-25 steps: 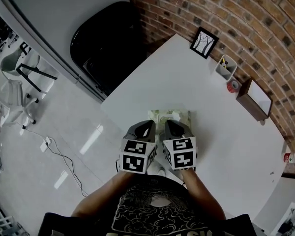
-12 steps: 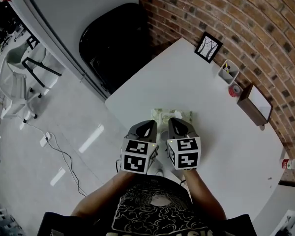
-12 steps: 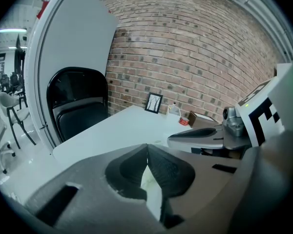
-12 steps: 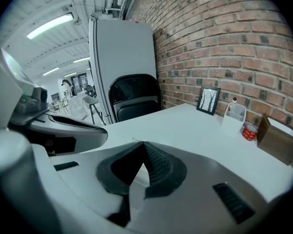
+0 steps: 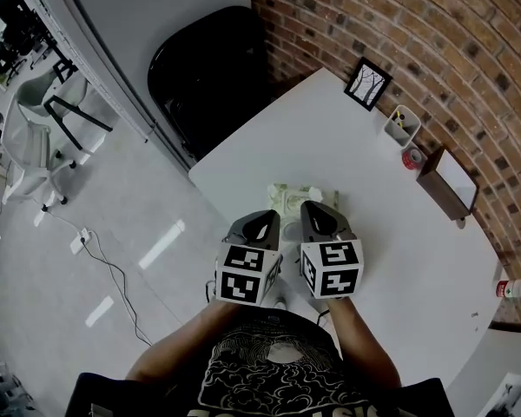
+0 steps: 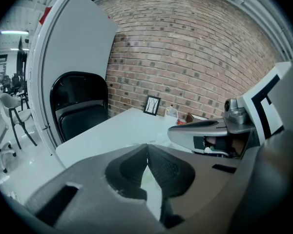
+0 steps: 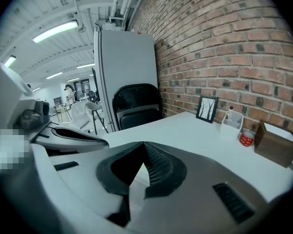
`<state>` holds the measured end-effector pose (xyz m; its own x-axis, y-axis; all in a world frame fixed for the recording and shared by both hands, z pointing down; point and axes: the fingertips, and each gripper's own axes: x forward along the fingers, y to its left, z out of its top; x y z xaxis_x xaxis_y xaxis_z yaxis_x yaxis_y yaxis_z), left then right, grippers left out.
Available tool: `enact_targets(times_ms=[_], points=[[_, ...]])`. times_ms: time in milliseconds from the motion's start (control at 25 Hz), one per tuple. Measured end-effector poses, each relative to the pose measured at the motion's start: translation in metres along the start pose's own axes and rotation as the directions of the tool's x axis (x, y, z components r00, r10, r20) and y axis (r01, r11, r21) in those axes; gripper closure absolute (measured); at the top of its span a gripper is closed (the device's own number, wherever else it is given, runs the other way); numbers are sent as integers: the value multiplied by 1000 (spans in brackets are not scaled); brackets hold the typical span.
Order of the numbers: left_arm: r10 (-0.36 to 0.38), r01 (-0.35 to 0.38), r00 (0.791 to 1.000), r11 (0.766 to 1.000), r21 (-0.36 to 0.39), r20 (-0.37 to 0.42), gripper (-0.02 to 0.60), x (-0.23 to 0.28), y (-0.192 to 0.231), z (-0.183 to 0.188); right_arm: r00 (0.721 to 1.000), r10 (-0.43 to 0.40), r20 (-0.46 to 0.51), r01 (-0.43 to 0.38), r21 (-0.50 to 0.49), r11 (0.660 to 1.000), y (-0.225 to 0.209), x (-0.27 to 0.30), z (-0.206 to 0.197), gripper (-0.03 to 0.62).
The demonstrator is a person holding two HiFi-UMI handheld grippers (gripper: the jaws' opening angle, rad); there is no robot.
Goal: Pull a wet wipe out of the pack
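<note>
The wet wipe pack (image 5: 301, 197), pale green with a leafy print, lies flat on the white table (image 5: 330, 129) near its front edge. Both grippers hover side by side just in front of it, and their noses cover the pack's near end. The left gripper (image 5: 260, 221) is shut, its jaws meeting at the tips (image 6: 147, 147) with nothing between them. The right gripper (image 5: 316, 213) is also shut and holds nothing (image 7: 143, 145). In both gripper views the pack is almost wholly hidden beneath the jaws.
Along the brick wall stand a framed picture (image 5: 367, 81), a white pen holder (image 5: 401, 122), a red tape roll (image 5: 412, 155) and a brown box (image 5: 451, 181). A black chair (image 5: 207, 68) sits at the table's far left corner. A small bottle (image 5: 514, 288) stands at the right.
The head view has shifted a little, so the scene sits slightly lower right. Both grippers stay shut and side by side at the pack's near end.
</note>
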<state>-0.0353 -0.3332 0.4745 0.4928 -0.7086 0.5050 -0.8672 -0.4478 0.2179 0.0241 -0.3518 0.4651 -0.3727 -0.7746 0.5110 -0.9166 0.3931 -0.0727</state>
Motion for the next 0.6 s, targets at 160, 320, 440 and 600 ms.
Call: enact_targets(times_ms=[160, 320, 440, 600], points=[[3, -3, 1000, 1000, 1, 9, 569, -9, -5, -1, 1000, -3, 17, 3, -11, 1000, 3, -11, 3, 577], [7, -7, 1000, 1000, 1, 23, 569, -18, -13, -3, 999, -2, 35, 3, -22, 1000, 7, -25, 4, 579], [9, -9, 999, 1000, 2, 32, 569, -25, -21, -4, 999, -1, 46, 2, -29, 1000, 8, -35, 3, 579], [15, -15, 999, 1000, 2, 44, 569, -33, -29, -9, 998, 3, 60, -1, -36, 999, 12, -48, 0, 579]])
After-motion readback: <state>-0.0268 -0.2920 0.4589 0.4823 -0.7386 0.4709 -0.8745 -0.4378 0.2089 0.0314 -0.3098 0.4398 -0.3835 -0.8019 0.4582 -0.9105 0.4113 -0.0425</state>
